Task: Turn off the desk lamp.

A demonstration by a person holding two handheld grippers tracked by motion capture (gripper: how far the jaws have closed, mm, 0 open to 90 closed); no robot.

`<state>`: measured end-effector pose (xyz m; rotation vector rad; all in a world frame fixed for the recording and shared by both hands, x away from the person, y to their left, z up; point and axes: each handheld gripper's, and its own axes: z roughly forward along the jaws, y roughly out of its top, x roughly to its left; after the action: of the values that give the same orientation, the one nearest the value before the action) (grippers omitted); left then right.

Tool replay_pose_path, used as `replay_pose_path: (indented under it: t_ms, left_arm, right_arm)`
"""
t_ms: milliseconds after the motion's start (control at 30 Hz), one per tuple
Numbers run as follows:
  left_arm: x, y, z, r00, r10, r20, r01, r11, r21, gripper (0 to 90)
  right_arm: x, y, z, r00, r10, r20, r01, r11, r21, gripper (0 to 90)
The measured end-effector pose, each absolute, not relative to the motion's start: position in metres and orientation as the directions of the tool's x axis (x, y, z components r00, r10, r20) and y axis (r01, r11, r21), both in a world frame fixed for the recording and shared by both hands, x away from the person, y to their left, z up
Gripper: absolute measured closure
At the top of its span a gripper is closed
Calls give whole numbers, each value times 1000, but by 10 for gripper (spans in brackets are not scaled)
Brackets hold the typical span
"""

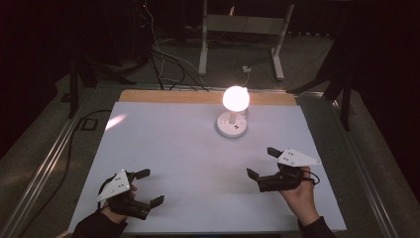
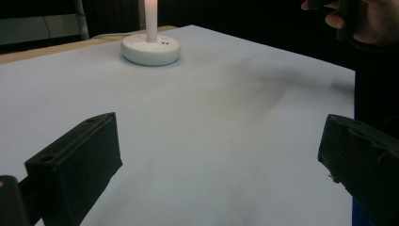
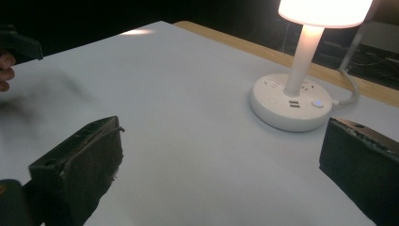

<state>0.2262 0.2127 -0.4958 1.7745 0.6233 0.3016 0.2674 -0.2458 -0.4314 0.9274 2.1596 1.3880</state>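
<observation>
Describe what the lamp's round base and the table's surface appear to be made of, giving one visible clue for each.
The round white lamp base looks like smooth moulded plastic: glossy edges, moulded socket slots and a small button. The white matte table covering looks like a thin sheet or laminate, though which is unclear; it shows no grain and only soft glare. A light wooden strip shows along its far edge.

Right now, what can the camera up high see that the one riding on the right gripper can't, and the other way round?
The high view takes in the whole white table, both open grippers, left gripper and right gripper, and the floor cables behind. The right gripper view brings out close detail: the lamp base's sockets and a small blue-lit button. Both share the lit lamp.
</observation>
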Motion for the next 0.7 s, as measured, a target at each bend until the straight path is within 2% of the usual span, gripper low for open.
replay_pose_path:
  t_ms: [500, 700]
  left_arm:
    - [226, 213, -495, 825, 554, -114, 254, -183, 950, 5]
    - [226, 213, -495, 827, 551, -111, 252, -186, 950, 5]
  right_arm:
    - [301, -225, -427, -705, 709, 22, 319, 289, 903, 0]
    - [323, -217, -433, -709, 702, 65, 352, 272, 895, 0]
